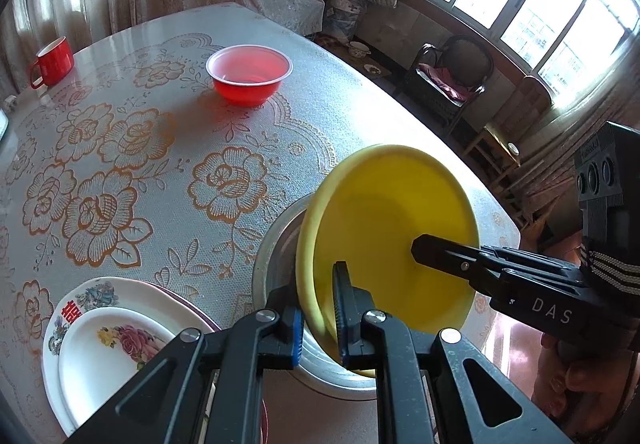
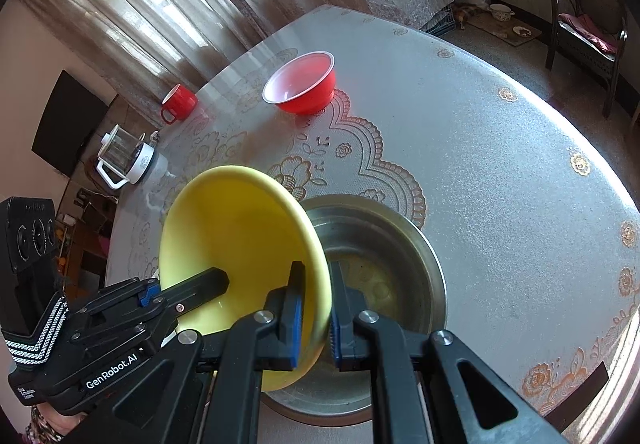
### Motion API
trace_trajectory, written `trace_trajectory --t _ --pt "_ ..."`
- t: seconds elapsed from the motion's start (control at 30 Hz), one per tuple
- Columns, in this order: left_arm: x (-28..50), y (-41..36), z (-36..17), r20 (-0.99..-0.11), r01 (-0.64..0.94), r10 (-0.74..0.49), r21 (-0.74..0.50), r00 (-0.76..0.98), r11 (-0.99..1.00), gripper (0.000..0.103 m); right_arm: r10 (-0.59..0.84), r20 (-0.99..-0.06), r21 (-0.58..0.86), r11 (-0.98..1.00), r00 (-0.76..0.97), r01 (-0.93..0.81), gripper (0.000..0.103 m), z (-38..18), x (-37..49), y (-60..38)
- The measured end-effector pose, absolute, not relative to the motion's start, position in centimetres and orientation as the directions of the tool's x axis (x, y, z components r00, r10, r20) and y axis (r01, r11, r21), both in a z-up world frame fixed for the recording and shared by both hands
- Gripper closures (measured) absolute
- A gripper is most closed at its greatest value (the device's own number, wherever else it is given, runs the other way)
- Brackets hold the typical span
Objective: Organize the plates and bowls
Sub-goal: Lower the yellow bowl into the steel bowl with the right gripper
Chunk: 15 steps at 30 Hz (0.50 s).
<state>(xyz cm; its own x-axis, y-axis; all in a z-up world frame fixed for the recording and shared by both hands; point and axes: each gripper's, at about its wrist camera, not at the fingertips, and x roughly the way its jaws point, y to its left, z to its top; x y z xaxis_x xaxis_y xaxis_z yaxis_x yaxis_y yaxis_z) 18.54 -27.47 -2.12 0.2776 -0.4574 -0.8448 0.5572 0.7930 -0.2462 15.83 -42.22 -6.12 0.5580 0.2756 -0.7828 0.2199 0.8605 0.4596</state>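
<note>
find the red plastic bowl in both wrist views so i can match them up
Left wrist view: the red plastic bowl stands upper centre on the table, far beyond the yellow bowl.
Right wrist view: the red plastic bowl stands upper centre, a little left, beyond the yellow bowl.
Shared landmark: the red mug, left of the red bowl near the table's far edge in both views.

Yellow bowl (image 1: pixel 384 244), red bowl (image 1: pixel 249 74), red mug (image 1: pixel 54 60), orange-flowered grey tablecloth (image 1: pixel 160 164), seemingly rose-patterned white plates (image 1: pixel 108 344)
</note>
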Motion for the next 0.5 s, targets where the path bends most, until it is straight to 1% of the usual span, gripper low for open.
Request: trace_trajectory --t 0.5 --pt "17.4 -27.4 -3.9 -0.867 0.54 -0.435 -0.252 0.242 0.803 0.09 0.287 -0.796 0.474 0.844 0.533 0.253 0.093 -7.8 13.9 -41.9"
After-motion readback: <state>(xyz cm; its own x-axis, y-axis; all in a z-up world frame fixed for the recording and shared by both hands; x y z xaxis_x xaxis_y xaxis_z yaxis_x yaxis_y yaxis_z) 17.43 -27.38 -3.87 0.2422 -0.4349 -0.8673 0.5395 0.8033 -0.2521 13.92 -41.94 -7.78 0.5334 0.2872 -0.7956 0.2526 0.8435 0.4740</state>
